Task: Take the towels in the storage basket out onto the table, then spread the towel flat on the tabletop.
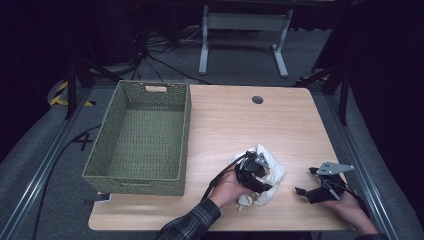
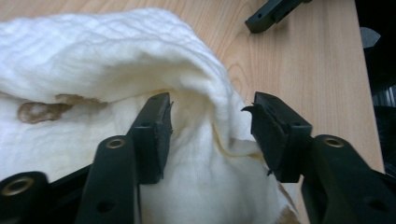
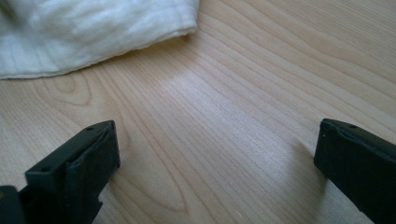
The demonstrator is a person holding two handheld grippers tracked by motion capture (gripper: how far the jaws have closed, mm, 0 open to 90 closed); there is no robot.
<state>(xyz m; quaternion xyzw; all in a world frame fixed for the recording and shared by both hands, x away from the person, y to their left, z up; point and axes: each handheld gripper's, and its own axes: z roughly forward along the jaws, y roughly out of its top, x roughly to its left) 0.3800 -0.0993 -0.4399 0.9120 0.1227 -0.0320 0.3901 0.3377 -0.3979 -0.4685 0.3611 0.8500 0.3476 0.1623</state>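
Note:
A crumpled white cloth (image 1: 274, 169) with brown stains lies on the wooden table (image 1: 235, 120) near its front edge. My left gripper (image 1: 252, 172) sits on top of the cloth, held by a hand in a plaid sleeve. In the left gripper view the cloth (image 2: 116, 60) bulges up between the jaws of that gripper (image 2: 212, 109), which stand apart, and the pads do not press it. My right gripper (image 1: 305, 181) rests low to the right of the cloth. Its jaws (image 3: 217, 140) are wide apart over bare wood, with the cloth's edge (image 3: 70, 37) ahead of them.
A green woven basket (image 1: 137, 175) stands on the table's left half, with nothing in it. A round cable hole (image 1: 257, 99) lies near the far edge. A tip of the right gripper (image 2: 268, 14) shows beyond the cloth in the left gripper view.

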